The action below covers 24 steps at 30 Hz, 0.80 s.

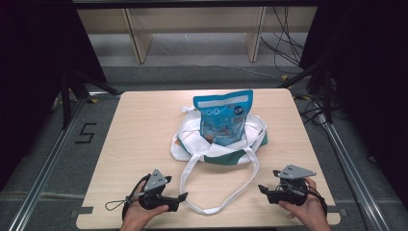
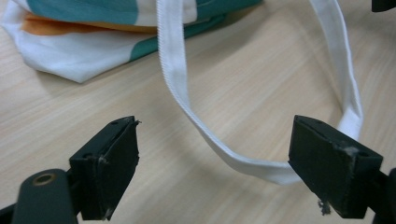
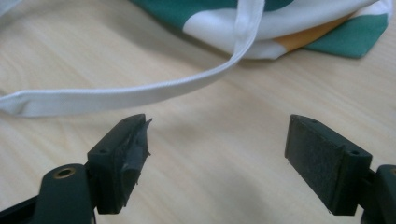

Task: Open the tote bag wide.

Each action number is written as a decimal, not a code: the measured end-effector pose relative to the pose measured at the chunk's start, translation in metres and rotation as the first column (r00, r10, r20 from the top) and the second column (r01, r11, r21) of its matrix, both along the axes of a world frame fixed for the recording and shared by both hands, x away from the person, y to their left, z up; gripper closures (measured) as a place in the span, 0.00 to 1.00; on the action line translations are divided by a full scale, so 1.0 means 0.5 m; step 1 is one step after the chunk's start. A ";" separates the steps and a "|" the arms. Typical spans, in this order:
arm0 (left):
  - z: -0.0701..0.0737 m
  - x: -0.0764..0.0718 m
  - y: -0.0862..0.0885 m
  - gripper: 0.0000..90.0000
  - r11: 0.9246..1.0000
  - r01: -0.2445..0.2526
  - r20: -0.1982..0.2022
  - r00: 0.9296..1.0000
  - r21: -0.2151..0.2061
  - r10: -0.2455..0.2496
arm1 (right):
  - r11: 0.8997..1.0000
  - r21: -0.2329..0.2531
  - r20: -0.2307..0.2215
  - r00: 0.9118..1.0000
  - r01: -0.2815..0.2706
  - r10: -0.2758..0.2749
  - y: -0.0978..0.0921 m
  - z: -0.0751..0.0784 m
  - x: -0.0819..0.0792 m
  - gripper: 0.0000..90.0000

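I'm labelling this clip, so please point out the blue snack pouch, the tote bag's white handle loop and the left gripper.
blue snack pouch (image 1: 224, 115): high view, middle of its front.
white handle loop (image 2: 212, 144): left gripper view, strap between the jaws.
left gripper (image 1: 183, 197): high view, midway between its fingertips.

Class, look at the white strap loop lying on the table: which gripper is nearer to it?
Left. The left gripper sits right beside the strap, which runs between its open jaws. The right gripper rests a little off the loop's other side.

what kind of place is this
Probably a lab recording setup, not a home: a lone wooden table between metal floor rails, loose cables behind, dark curtains at the sides.
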State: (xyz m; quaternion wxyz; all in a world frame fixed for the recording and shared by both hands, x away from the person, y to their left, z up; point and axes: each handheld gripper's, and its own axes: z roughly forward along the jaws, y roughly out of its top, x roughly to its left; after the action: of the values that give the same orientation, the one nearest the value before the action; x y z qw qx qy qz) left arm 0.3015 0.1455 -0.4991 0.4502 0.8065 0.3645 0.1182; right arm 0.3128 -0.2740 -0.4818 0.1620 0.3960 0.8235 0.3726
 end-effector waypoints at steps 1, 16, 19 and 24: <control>0.000 -0.003 0.000 0.17 1.000 0.005 0.007 1.000 0.026 -0.006 | 1.000 -0.012 0.016 1.000 -0.015 0.015 -0.003 -0.003 -0.002 0.25; -0.009 -0.045 -0.017 0.18 0.994 0.054 0.001 0.999 0.090 -0.054 | 0.998 -0.036 -0.012 0.999 -0.047 0.046 -0.006 -0.026 -0.056 0.21; -0.011 -0.046 -0.018 0.18 0.995 0.057 -0.004 0.998 0.078 -0.057 | 0.996 -0.050 -0.012 0.997 -0.080 0.079 -0.004 -0.028 -0.056 0.21; -0.011 -0.041 -0.015 0.18 0.994 0.069 0.007 0.998 0.089 -0.070 | 0.997 -0.053 -0.021 0.998 -0.057 0.056 -0.004 -0.026 -0.060 0.21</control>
State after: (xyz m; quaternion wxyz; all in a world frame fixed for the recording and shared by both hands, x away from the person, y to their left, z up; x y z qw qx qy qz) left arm 0.2809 0.1378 -0.5044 0.4197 0.8372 0.3286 0.1224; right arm 0.2826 -0.2757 -0.4949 0.1539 0.3716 0.8457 0.3508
